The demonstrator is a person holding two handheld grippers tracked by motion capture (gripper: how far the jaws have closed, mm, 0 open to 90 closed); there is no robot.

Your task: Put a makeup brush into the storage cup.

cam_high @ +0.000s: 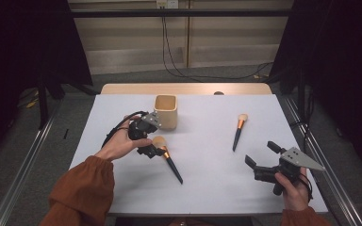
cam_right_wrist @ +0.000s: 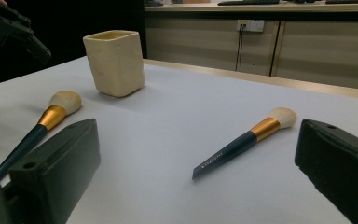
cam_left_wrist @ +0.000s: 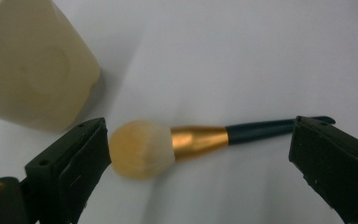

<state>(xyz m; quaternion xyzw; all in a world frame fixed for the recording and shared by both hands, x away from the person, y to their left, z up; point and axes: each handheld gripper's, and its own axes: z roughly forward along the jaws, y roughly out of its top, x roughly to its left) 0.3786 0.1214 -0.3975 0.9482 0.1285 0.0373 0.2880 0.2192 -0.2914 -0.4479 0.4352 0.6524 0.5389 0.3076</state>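
Left gripper (cam_high: 152,137) sits over the near brush (cam_high: 167,157) at bench (cam_high: 207,188) centre-left, fingers spread wide and holding nothing. In the left gripper view, the brush (cam_left_wrist: 177,145) lies flat on the white surface between the two black fingers (cam_left_wrist: 72,161): pale bristle head close to one, dark handle tip reaching the other. Whether either touches the brush, I cannot tell. Gold ferrule joins head to handle.

Cream cup (cam_high: 165,112) stands upright just beyond the left gripper, toward the bench's far side; its wall shows in the left gripper view (cam_left_wrist: 32,65) close by the bristle head.

Second brush (cam_high: 238,132) lies flat right of centre, head pointing away from the person, well apart from the first.

Right gripper (cam_high: 264,160) is held at the bench's near right corner, fingers apart, empty. Its own view looks across at the second brush (cam_right_wrist: 247,140), the near brush (cam_right_wrist: 51,114) and the cup (cam_right_wrist: 114,60).
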